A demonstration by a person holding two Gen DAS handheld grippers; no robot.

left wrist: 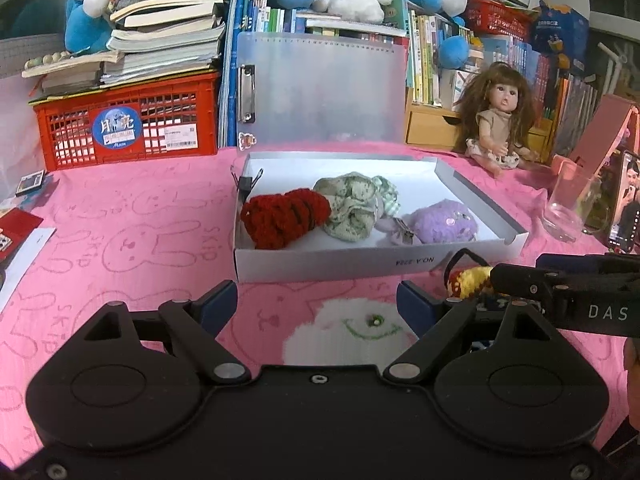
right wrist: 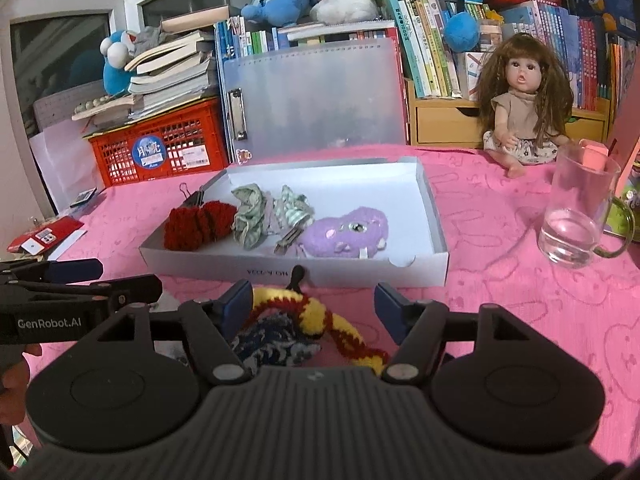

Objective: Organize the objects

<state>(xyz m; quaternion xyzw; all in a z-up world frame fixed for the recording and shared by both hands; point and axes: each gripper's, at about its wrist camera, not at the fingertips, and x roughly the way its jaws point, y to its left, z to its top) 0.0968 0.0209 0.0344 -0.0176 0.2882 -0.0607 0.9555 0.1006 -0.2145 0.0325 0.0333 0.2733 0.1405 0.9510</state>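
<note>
Left gripper fingers spread, empty, over the pink bench. Right gripper fingers spread around the yellow-red knit scrunchie lying before the white box, pads not pressing. Likely light, soft, squashy; pinch the thick loop mid-band.

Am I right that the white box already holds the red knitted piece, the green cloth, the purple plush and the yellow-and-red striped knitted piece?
Not quite: the yellow-and-red striped knitted piece is not in the white box. It lies on the pink cloth in front of it, between the right gripper's open fingers, as the right wrist view shows. The red knitted piece, green cloth and purple plush are inside.
</note>
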